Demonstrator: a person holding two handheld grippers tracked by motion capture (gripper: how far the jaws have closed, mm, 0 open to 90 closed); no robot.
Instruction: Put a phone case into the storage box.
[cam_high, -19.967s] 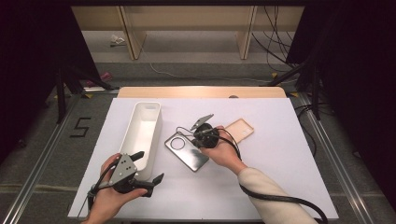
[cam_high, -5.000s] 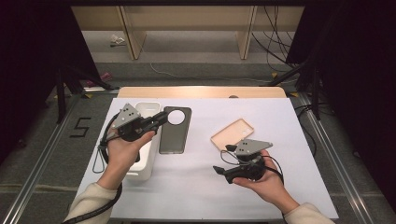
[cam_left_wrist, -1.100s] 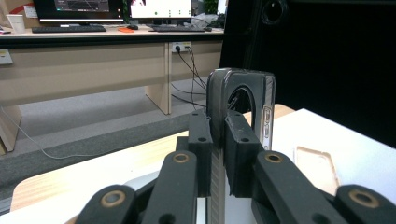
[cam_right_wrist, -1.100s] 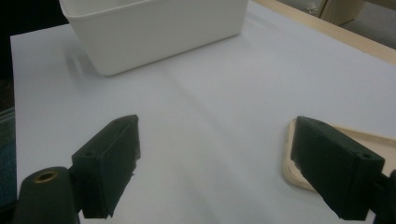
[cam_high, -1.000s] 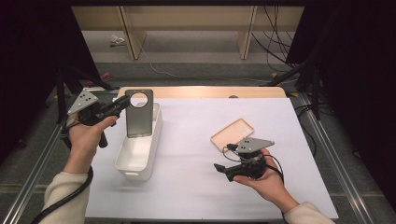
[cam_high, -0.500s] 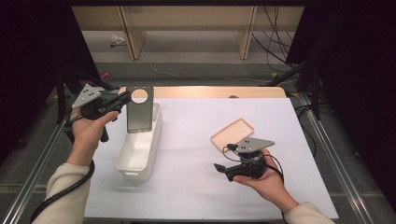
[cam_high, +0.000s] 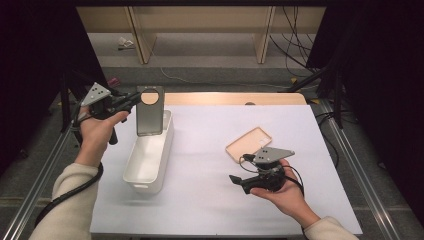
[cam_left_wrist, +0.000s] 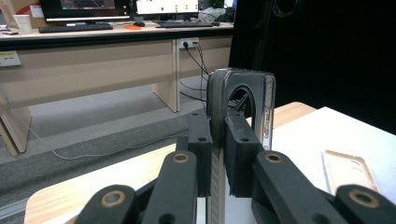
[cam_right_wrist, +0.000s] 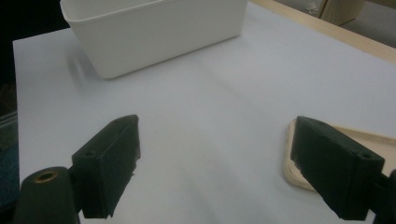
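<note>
A dark grey phone case (cam_high: 149, 111) with a round camera hole hangs upright over the far end of the white bin (cam_high: 145, 162). My left gripper (cam_high: 131, 101) is shut on its upper edge; in the left gripper view the case (cam_left_wrist: 252, 100) stands edge-on between the pads of the left gripper (cam_left_wrist: 218, 140). My right gripper (cam_high: 239, 181) rests in the hand near the table's front right, jaws open and empty, pointing left. In the right gripper view the right gripper (cam_right_wrist: 219, 168) spans bare table, with the bin (cam_right_wrist: 154, 32) beyond. A beige phone case (cam_high: 248, 144) lies flat just behind the right gripper.
The white table top (cam_high: 210, 130) has a wooden strip (cam_high: 230, 98) along its far edge. Metal rails (cam_high: 345, 150) run along both sides. Desks with monitors (cam_left_wrist: 93, 9) stand beyond the table. The beige case (cam_right_wrist: 303, 172) lies by my right jaw.
My left gripper has carried the dark case a little to the right, and the case has swung from tilted to upright over the bin's far end. The right hand has kept still.
</note>
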